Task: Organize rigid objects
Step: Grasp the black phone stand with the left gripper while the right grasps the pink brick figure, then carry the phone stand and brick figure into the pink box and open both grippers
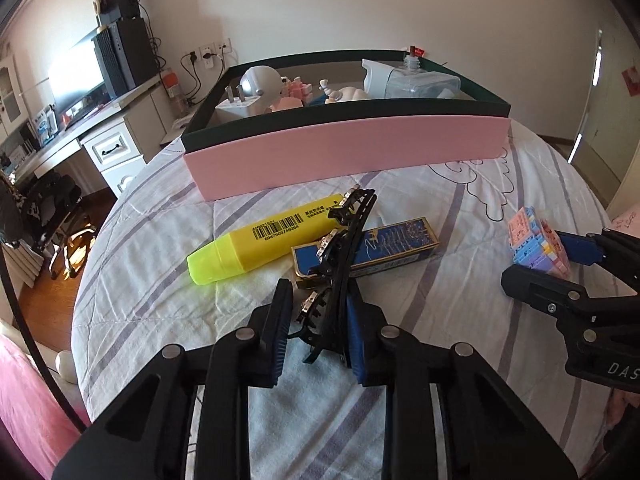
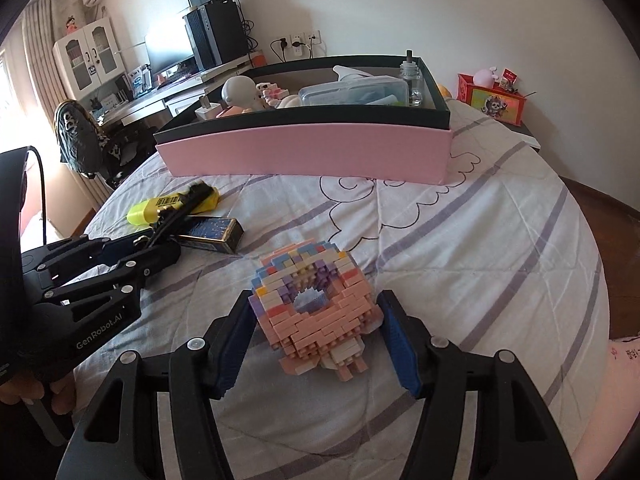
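Observation:
A black hair clip [image 1: 340, 264] with metal studs stands between the fingers of my left gripper [image 1: 320, 320]; the jaws are open around it, the right pad near it. It leans over a blue and gold box [image 1: 384, 248] and a yellow highlighter [image 1: 260, 244]. My right gripper [image 2: 316, 320] is open around a pastel brick-built donut [image 2: 316, 300] lying on the bed; the pads are close to its sides. The donut also shows in the left wrist view [image 1: 536, 244]. The pink box with a dark rim [image 1: 348, 152] holds several objects.
The striped bedsheet [image 2: 460, 248] covers the bed. A desk with a monitor and a computer tower [image 1: 120, 60] stands at the left beyond the bed. A red box [image 2: 496, 100] stands at the bed's far right corner.

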`<state>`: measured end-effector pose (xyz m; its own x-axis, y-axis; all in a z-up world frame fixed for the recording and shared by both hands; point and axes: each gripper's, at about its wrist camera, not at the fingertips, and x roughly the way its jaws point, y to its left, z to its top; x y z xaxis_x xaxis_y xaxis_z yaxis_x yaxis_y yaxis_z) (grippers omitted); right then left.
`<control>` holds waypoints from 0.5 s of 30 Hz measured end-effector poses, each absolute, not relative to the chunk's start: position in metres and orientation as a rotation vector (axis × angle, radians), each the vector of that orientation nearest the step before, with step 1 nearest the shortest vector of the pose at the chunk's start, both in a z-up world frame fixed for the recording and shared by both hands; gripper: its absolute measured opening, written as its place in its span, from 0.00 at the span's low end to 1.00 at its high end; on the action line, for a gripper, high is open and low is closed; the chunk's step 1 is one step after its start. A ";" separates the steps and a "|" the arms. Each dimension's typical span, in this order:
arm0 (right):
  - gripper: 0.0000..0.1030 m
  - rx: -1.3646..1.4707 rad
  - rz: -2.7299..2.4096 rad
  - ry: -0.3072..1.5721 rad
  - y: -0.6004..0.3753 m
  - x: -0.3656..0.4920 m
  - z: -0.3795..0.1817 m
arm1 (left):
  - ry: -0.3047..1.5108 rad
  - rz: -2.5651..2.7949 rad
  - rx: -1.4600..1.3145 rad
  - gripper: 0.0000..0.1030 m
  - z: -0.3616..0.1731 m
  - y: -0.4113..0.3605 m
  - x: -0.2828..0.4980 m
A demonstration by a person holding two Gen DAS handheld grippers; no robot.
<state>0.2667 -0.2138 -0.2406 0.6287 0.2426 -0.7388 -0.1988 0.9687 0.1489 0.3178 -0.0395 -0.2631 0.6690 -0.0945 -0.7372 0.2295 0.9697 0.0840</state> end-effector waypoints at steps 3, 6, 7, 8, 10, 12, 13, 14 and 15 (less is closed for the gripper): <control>0.61 0.053 0.249 0.851 -0.212 0.264 -0.240 | 0.817 -0.179 0.163 0.24 -0.262 -0.032 0.305; 0.61 0.053 0.251 0.852 -0.209 0.256 -0.239 | 0.825 -0.171 0.147 0.24 -0.260 -0.023 0.291; 0.61 0.051 0.255 0.852 -0.207 0.253 -0.239 | 0.828 -0.169 0.149 0.24 -0.260 -0.020 0.286; 0.61 0.049 0.266 0.853 -0.204 0.249 -0.239 | 0.829 -0.160 0.146 0.24 -0.260 -0.017 0.282; 0.61 0.046 0.284 0.855 -0.196 0.243 -0.239 | 0.843 -0.147 0.140 0.25 -0.260 -0.013 0.275; 0.61 0.035 0.298 0.856 -0.188 0.237 -0.240 | 0.845 -0.145 0.144 0.25 -0.262 -0.013 0.271; 0.61 0.033 0.304 0.858 -0.184 0.236 -0.240 | 0.844 -0.140 0.149 0.26 -0.262 -0.013 0.271; 0.61 0.029 0.305 0.856 -0.181 0.234 -0.241 | 0.842 -0.137 0.148 0.26 -0.262 -0.014 0.272; 0.61 0.026 0.302 0.854 -0.178 0.233 -0.241 | 0.841 -0.135 0.144 0.27 -0.263 -0.014 0.273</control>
<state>0.2331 -0.1784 -0.2407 0.6169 0.2730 -0.7382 -0.2520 0.9571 0.1433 0.2732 -0.0141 -0.2625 0.6590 -0.0623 -0.7496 0.1761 0.9817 0.0732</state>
